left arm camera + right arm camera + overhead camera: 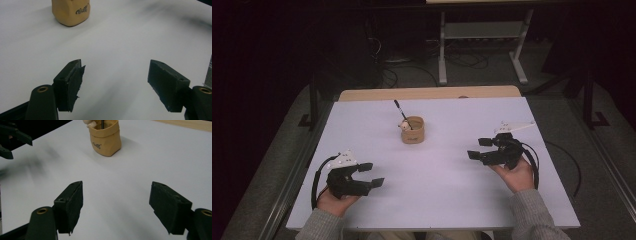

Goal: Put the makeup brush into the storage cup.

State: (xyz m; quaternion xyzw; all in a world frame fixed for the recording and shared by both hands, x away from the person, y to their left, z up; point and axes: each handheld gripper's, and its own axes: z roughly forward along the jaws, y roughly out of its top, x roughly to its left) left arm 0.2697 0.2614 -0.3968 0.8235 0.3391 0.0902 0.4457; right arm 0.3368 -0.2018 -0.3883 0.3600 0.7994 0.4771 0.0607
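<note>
- A white surface (437, 175) spans the high view, a strip of bare wood along its far edge.
- The left claw (371, 175), held in a hand at the near left, hovers with jaws spread wide and nothing between them.
- The right claw (479, 148), held at the near right, likewise stands spread and empty.
- A small tan pouch (413, 130) stands upright near the surface's middle, well apart from both claws.
- A dark pen (402, 114) leans out of the pouch, beside a small pale object at its rim.
</note>
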